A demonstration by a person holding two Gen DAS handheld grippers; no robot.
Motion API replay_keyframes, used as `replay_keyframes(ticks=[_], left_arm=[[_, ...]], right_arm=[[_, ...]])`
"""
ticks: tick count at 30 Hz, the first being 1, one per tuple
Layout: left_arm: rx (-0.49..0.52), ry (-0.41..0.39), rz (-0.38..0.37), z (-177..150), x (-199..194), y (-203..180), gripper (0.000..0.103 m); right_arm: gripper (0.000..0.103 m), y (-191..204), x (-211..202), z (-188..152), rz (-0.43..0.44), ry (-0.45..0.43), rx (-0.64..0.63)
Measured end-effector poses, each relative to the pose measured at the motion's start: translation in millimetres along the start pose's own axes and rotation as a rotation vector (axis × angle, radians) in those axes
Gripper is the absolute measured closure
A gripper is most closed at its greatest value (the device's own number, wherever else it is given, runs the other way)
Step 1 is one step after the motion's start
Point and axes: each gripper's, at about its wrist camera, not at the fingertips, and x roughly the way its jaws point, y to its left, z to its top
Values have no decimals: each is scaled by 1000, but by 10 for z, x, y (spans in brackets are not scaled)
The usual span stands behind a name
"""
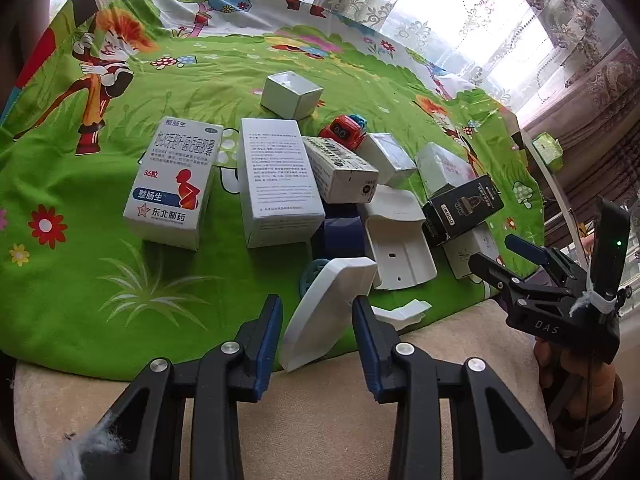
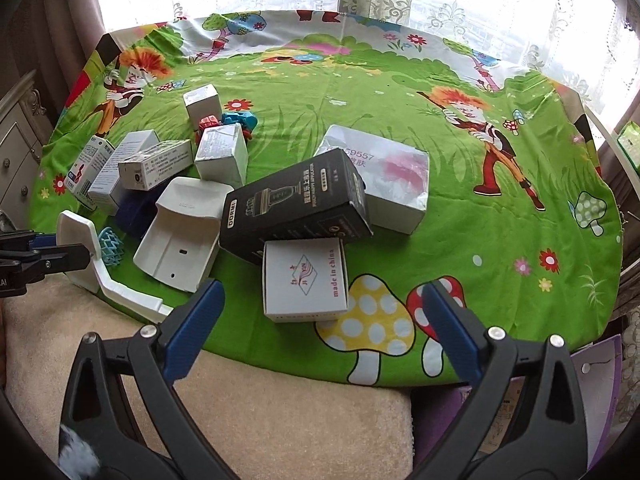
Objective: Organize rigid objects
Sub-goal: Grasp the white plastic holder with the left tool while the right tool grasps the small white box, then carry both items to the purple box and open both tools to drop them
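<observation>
left wrist view: the left gripper (image 1: 316, 320) has its jaws on either side of a white plastic piece (image 1: 326, 312) standing on edge. Can't honestly tell if the pads are pressing it yet.
pile: just beyond the white plastic piece sit a curved white tray (image 1: 396, 248), a black box (image 1: 462, 210) and a red toy car (image 1: 344, 130) further back.
medicine box: a white medicine box (image 1: 174, 184) lies well left of the white plastic piece on the green cartoon cloth (image 1: 120, 272).
right wrist view: the right gripper (image 2: 322, 312) has its jaws spread wide, gripping nothing.
small box: a white carton (image 2: 304, 280) marked "made in china" sits between those jaws, not touched by them.
black box again: leaning against the white carton's far side.
left gripper seen here: far left of the white carton, at the white plastic piece.
</observation>
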Motion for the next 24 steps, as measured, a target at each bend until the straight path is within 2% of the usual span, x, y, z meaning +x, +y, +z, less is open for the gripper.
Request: replay_keyframes(ticks=[3,4,5,6,8,10,24], left_arm=[[-6,-4,-7,-9,-14,7,68],[-6,-5,-8,-13,-18,6,79],[-8,-3,-9,-14,-15,9,84],[-10,-3,-13,-24,-19,9,84],[-14,-3,-21,-33,-24,13,85],[-19,-3,-30,-38,-29,15,86],[-8,-29,-55,-99,-167,-63,94]], right_arm=[[16,-5,67,3,13,23,4],[22,-7,78,-2,17,28,6],[29,-10,84,-5,22,30,7],[32,-11,91,-6,25,33,8],[48,-9,100,-14,25,39,10],[54,-8,105,-26,23,45,11],[57,-20,-66,-168,51,32,33]])
